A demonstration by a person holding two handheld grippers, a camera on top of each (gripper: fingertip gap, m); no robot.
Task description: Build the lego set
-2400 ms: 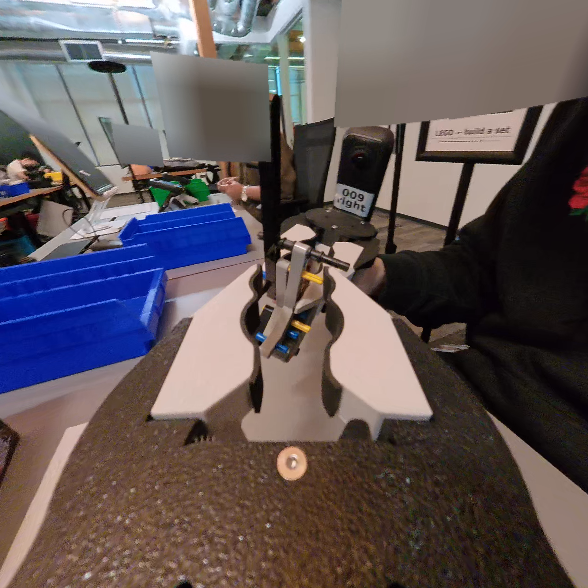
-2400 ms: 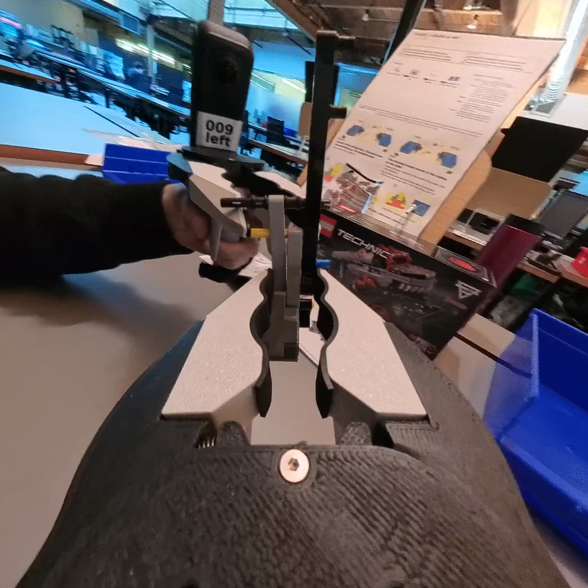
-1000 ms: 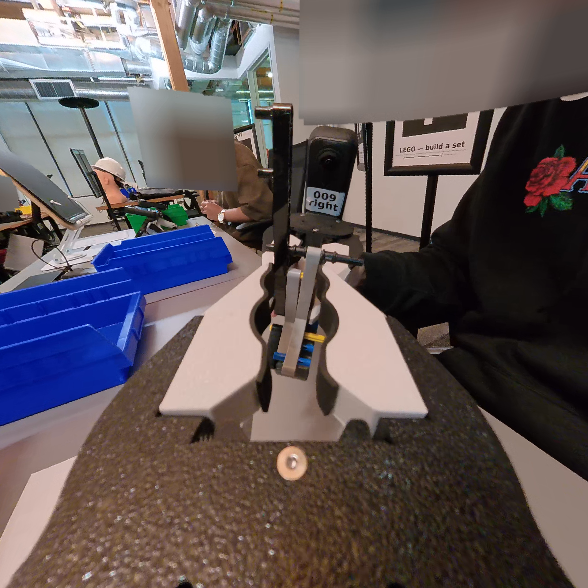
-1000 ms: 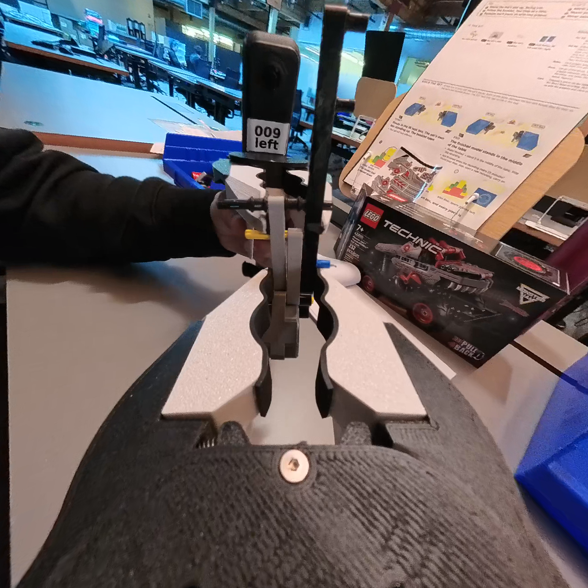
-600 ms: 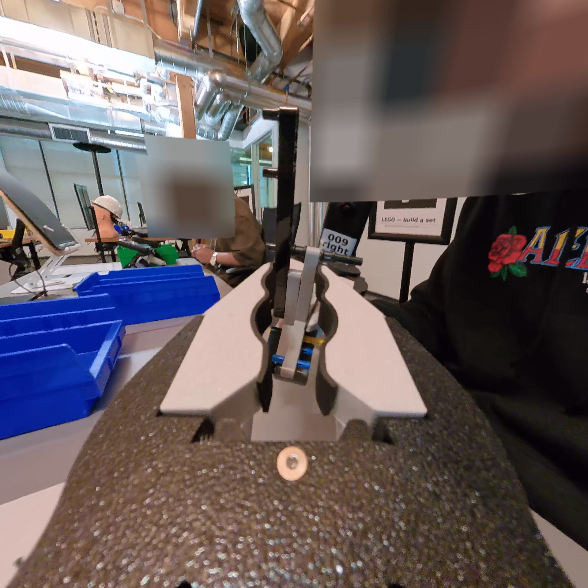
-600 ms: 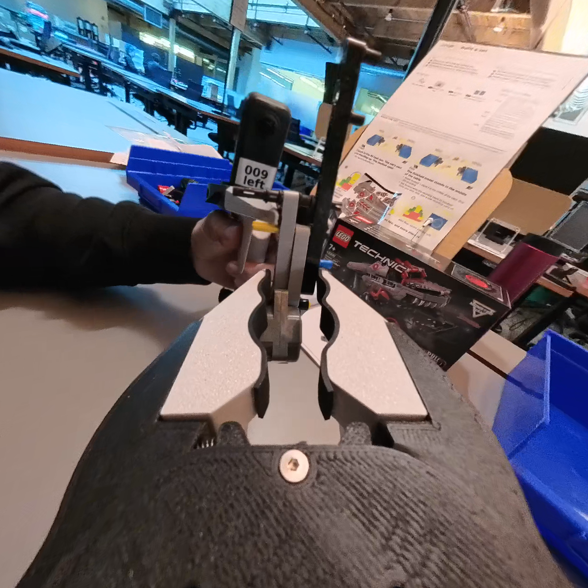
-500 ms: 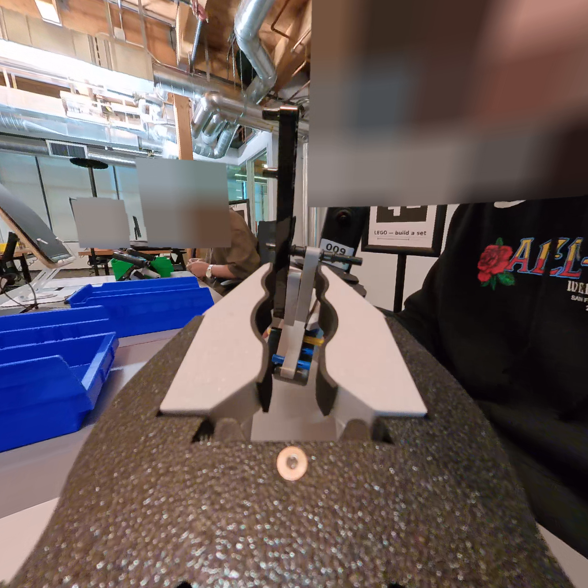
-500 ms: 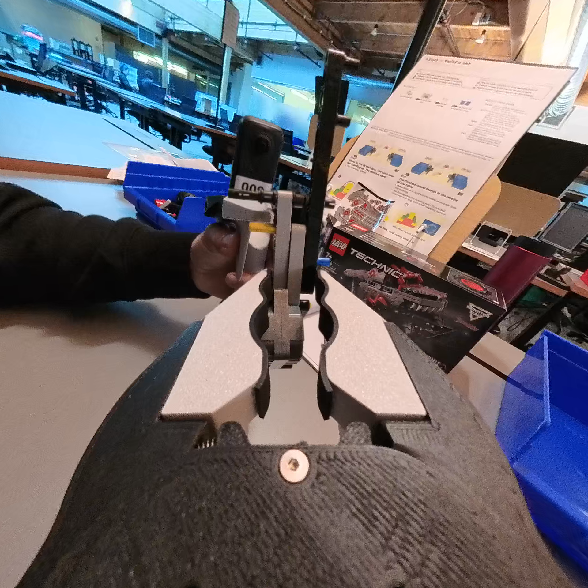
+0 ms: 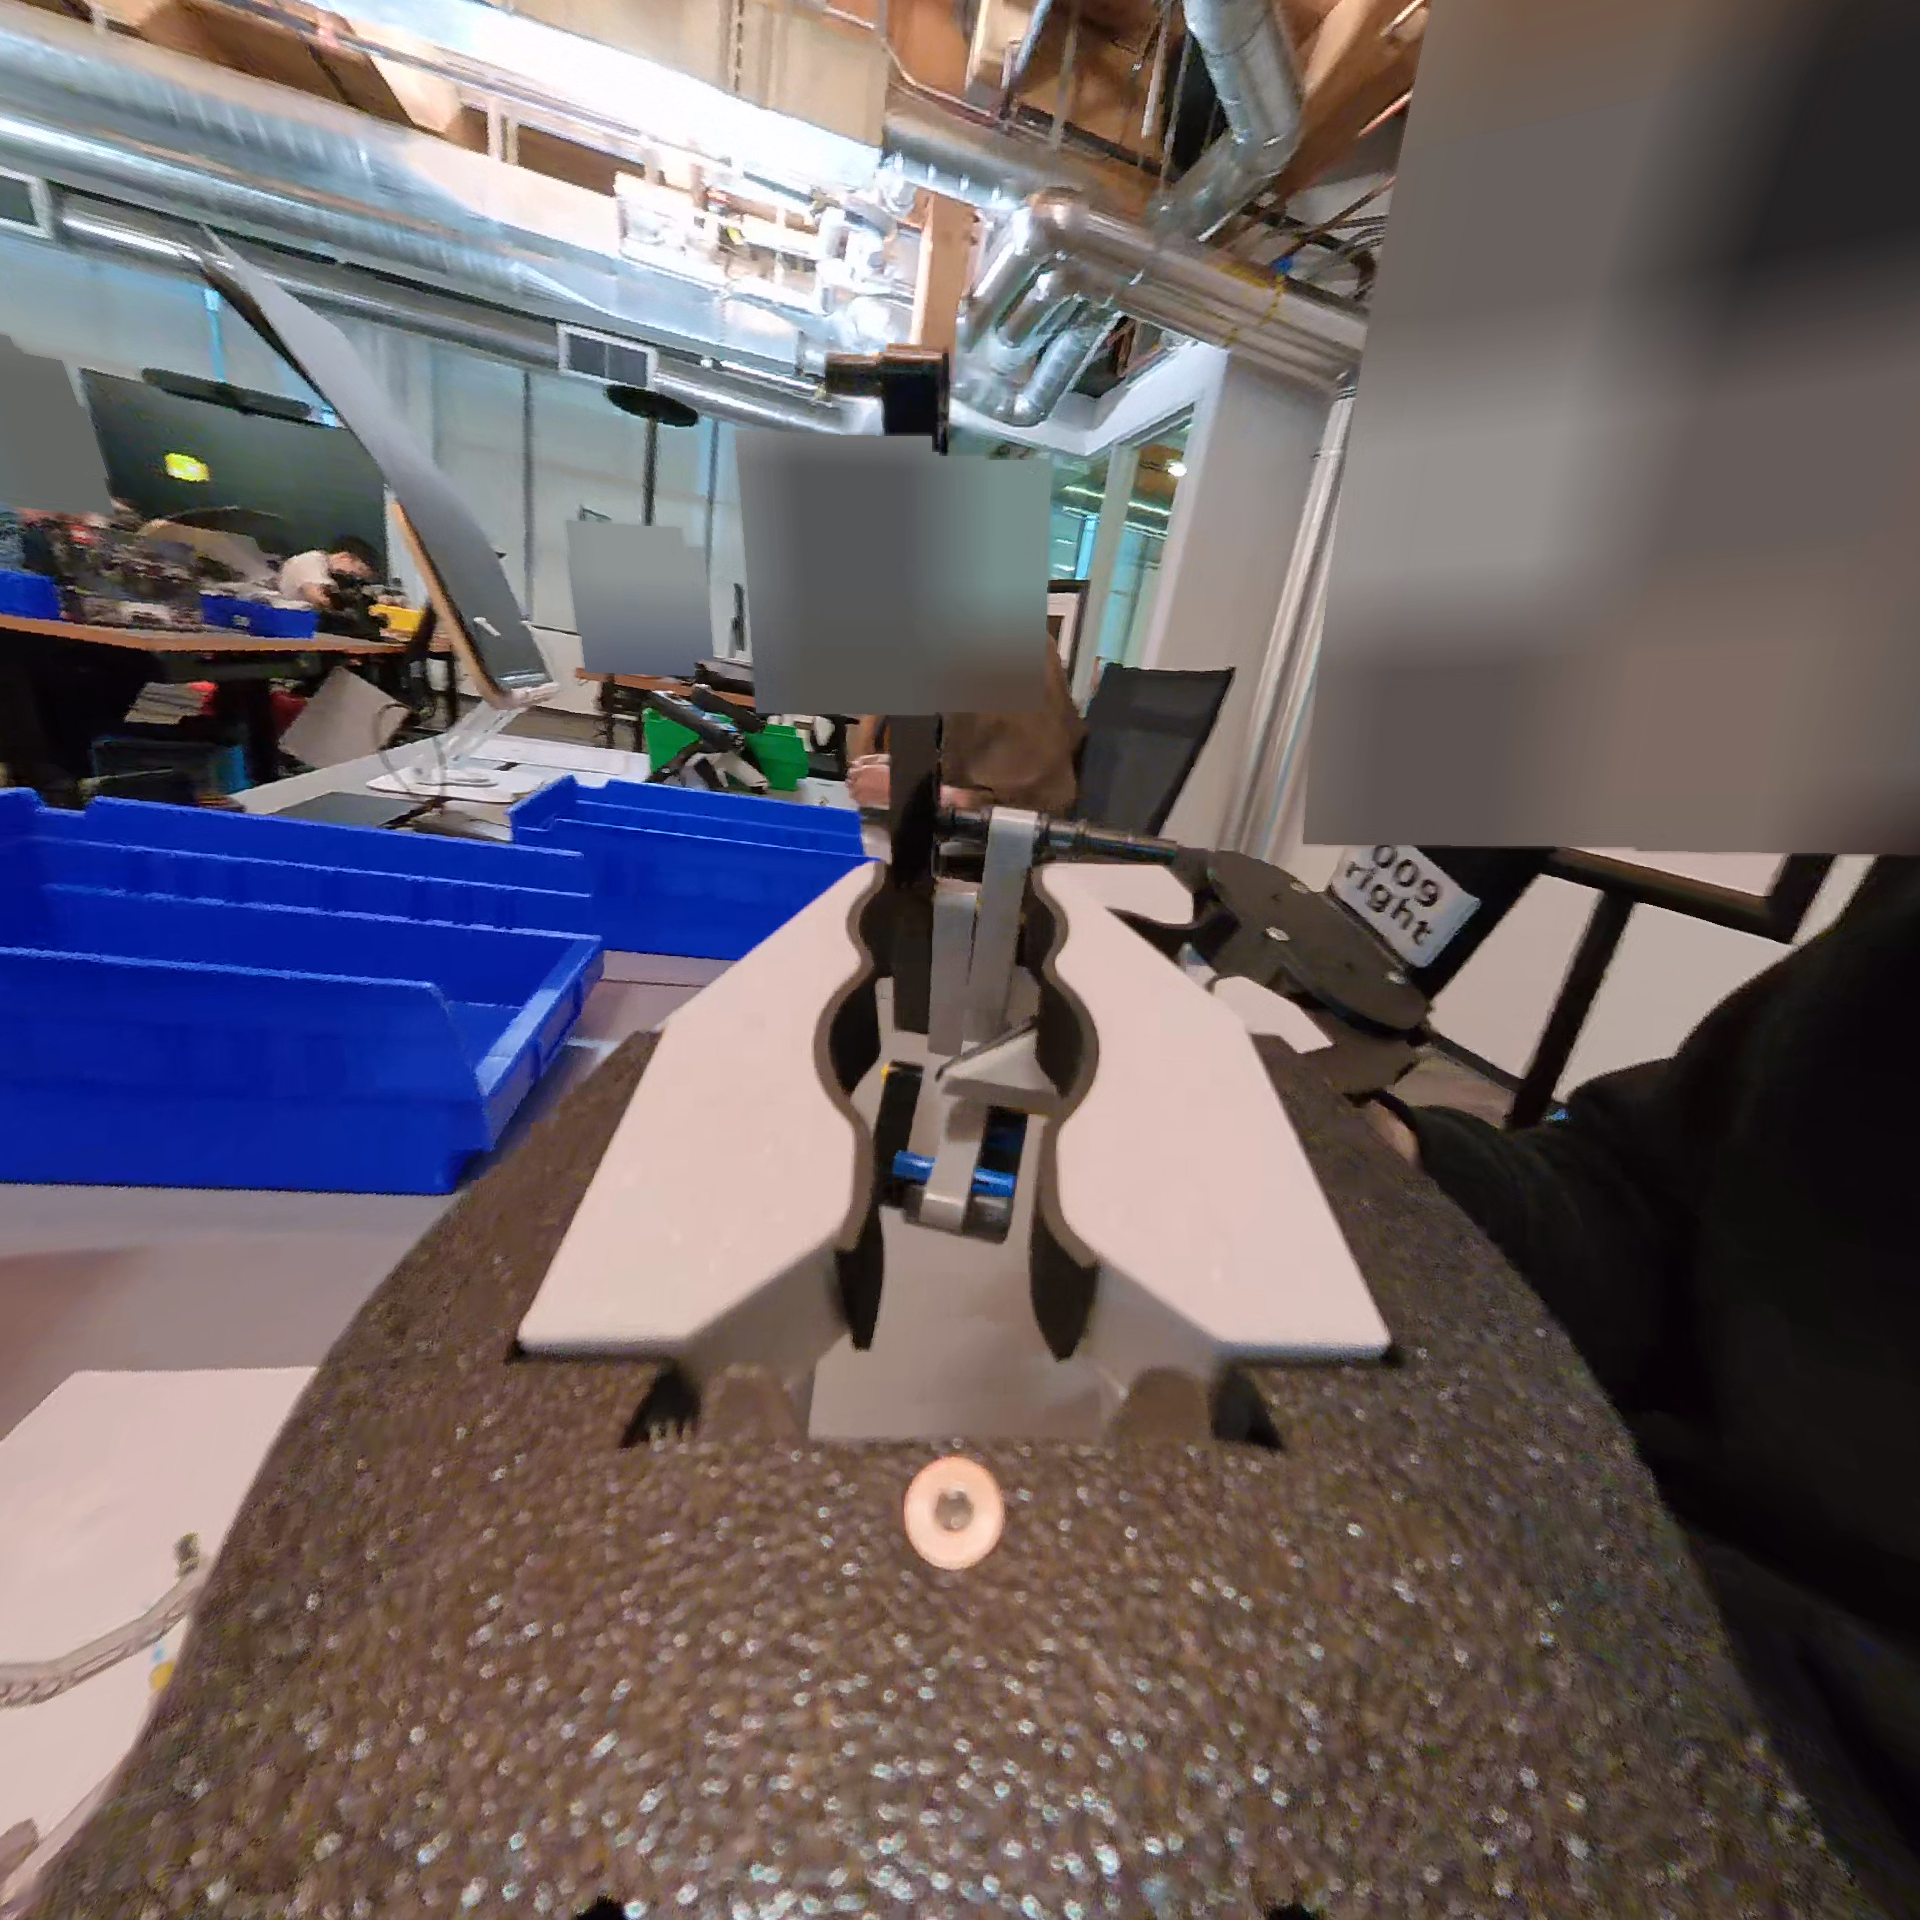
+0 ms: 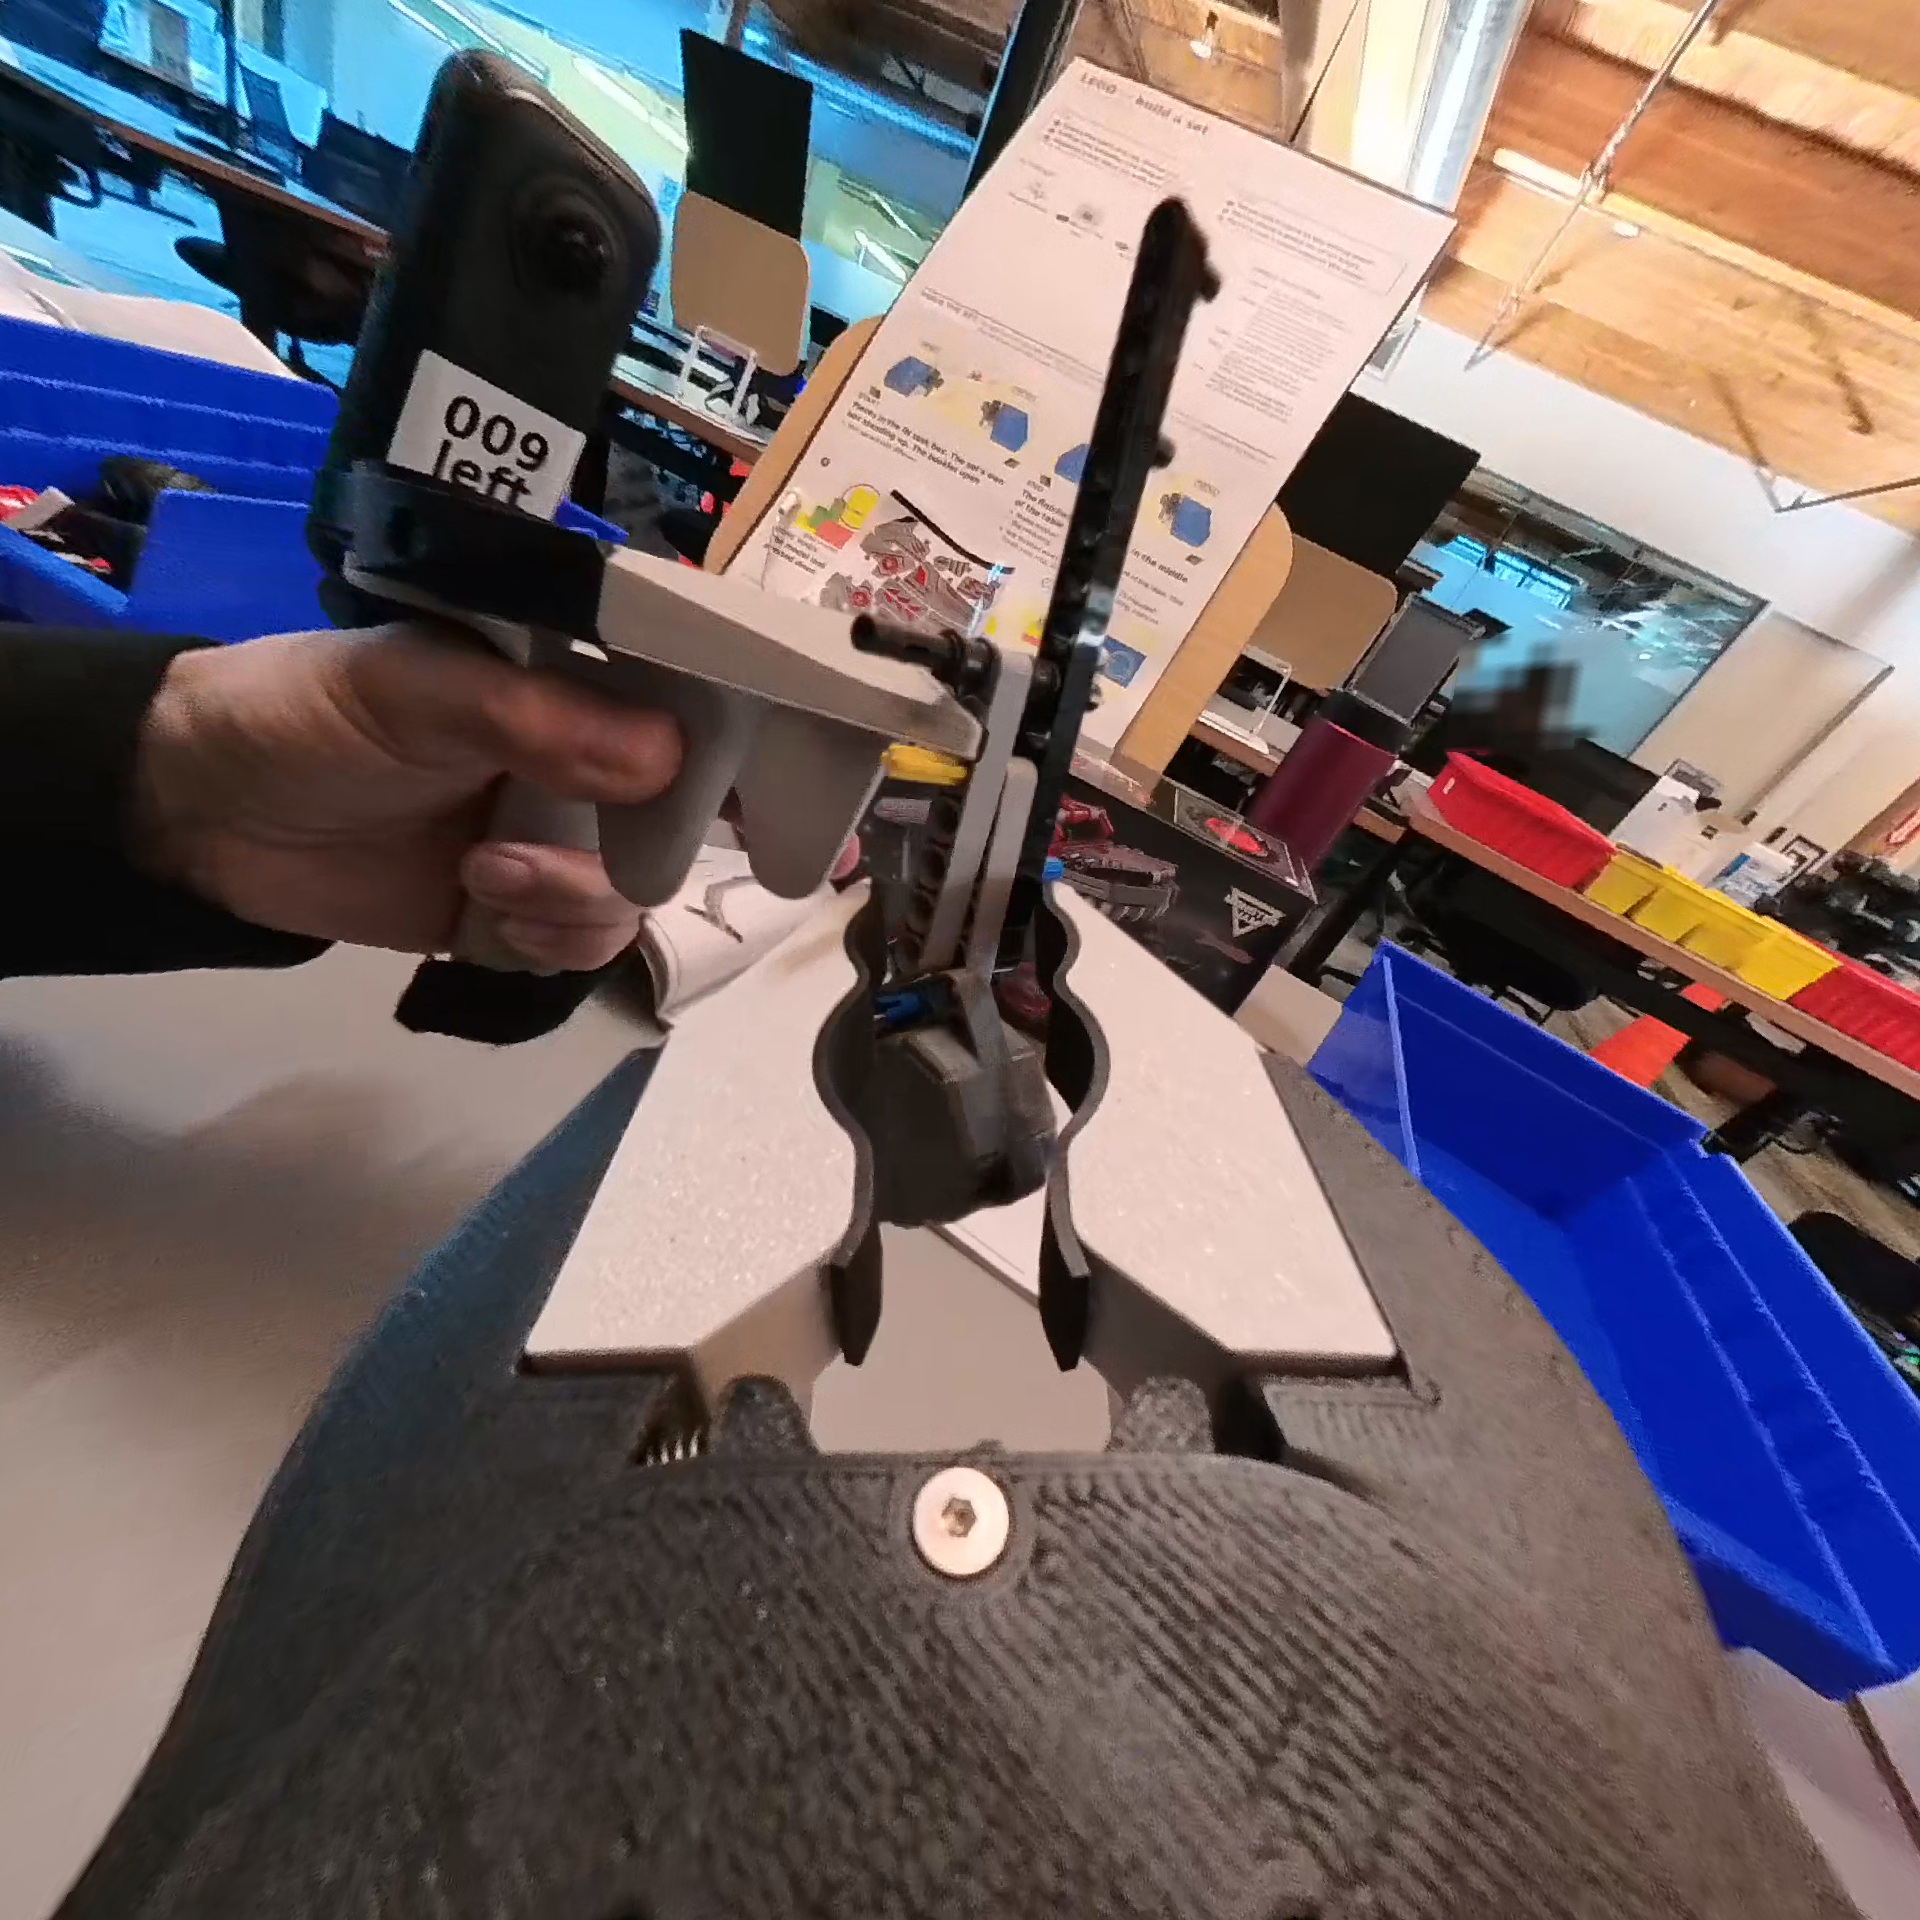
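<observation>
A partly built lego assembly (image 9: 971, 1039) of grey beams, blue pins, a black axle and a long black beam that sticks upward is held in the air between both grippers. My left gripper (image 9: 951, 914) is shut on it, with the grey beams and blue pins between its fingers. My right gripper (image 10: 961, 935) is shut on the assembly's (image 10: 956, 1112) dark grey lower block. The black beam (image 10: 1107, 499) rises at a tilt. The left gripper (image 10: 727, 675), held by a hand, meets the assembly from the left. The right gripper (image 9: 1299, 956) shows at the right.
Blue parts bins (image 9: 260, 1018) stand at the left of the table, another blue bin (image 10: 1558, 1299) at the right. A dark lego box (image 10: 1184, 883), an instruction board (image 10: 1143, 364) and an open booklet (image 10: 707, 914) lie beyond. A person's black sleeve (image 9: 1714, 1195) is close at right. Both grippers' tips are close together, under 4 cm apart.
Both grippers have swung and tilted with the assembly still held. The black beam now leans in the right wrist view. The left gripper looms closer there.
</observation>
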